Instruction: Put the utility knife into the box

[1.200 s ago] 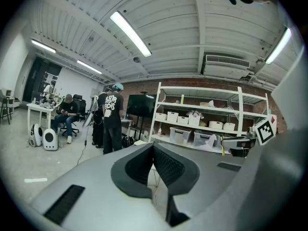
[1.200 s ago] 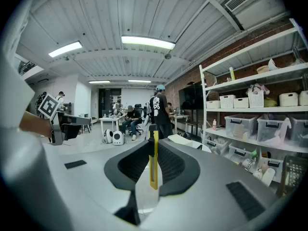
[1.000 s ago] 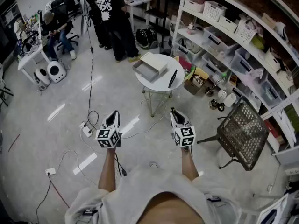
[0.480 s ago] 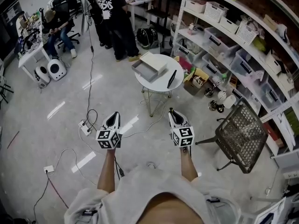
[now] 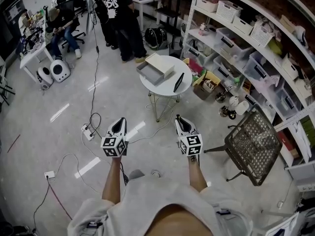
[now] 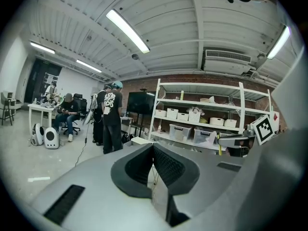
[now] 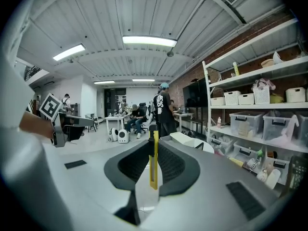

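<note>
The slim yellow utility knife (image 7: 153,160) cannot be made out in the head view. There the open grey box (image 5: 150,73) looks empty on the round white table (image 5: 165,93), well ahead of the right gripper (image 5: 182,124), the nearer one.

In the left gripper view, the left gripper (image 6: 153,148) has its jaws together with nothing between them.

In the right gripper view, the right jaws clamp the knife with its long axis upright, and the box lies ahead, slightly to the right.

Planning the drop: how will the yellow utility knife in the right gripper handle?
The utility knife looks thin and flat, so probably stiff and light. Held upright by its flat faces in the right gripper, it might pivot or slip; released, it likely falls flat.
</note>
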Action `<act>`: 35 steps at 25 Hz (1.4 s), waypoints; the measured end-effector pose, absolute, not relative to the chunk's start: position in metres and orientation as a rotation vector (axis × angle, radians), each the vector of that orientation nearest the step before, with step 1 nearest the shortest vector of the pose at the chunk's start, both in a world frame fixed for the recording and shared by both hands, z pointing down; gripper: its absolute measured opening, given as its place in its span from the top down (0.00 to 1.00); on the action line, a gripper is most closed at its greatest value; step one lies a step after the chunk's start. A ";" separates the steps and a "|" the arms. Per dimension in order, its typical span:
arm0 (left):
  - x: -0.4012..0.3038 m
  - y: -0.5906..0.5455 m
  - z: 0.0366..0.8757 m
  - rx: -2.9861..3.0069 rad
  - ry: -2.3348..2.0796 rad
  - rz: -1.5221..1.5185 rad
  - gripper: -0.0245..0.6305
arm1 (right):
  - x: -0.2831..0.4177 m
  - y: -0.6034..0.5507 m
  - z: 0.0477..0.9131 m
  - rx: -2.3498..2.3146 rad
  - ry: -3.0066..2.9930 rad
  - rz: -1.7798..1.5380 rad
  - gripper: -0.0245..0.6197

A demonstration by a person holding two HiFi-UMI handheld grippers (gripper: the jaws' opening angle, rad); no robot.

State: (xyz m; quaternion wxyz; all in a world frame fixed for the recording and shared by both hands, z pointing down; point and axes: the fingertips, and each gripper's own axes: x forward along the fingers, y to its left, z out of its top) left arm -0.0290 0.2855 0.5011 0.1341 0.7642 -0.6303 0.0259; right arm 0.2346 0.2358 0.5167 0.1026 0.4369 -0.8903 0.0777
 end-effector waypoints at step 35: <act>-0.100 0.036 0.510 2.263 -1.725 0.033 0.93 | 0.153 0.000 0.504 1.330 -2.579 0.177 0.85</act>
